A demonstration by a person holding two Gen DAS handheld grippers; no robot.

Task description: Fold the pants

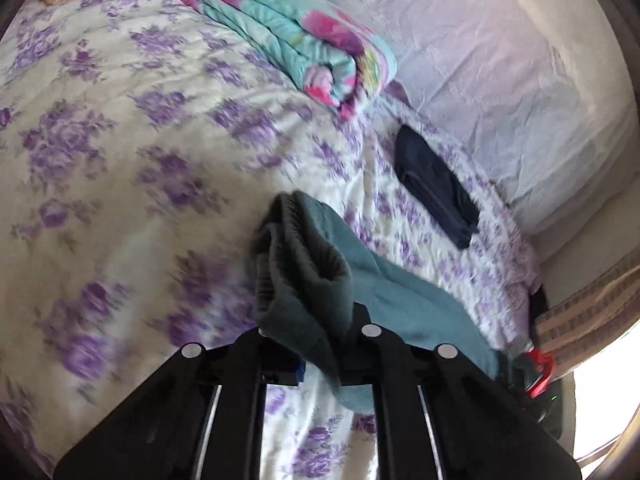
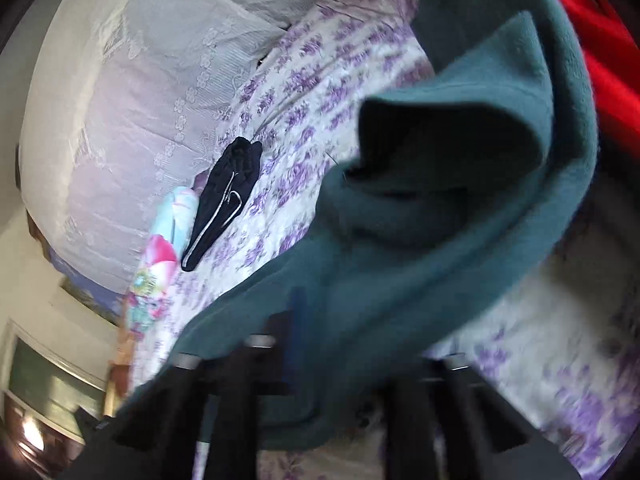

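Left wrist view gives me the bed [image 1: 120, 140], a blanket [image 1: 288, 36] at 12 o'clock, dark pants [image 1: 436, 184] at 2. Teal pants [image 1: 320, 280] hang between my left gripper [image 1: 320, 344] and right gripper [image 2: 340, 364], both clamped on them.

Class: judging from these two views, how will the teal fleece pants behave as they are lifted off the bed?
The teal fleece pants look floppy: they droop in loose folds from the left tool. Probably light, since they bunch and hang freely. The fuzzy surface likely grips well, seen clamped at the right tool.
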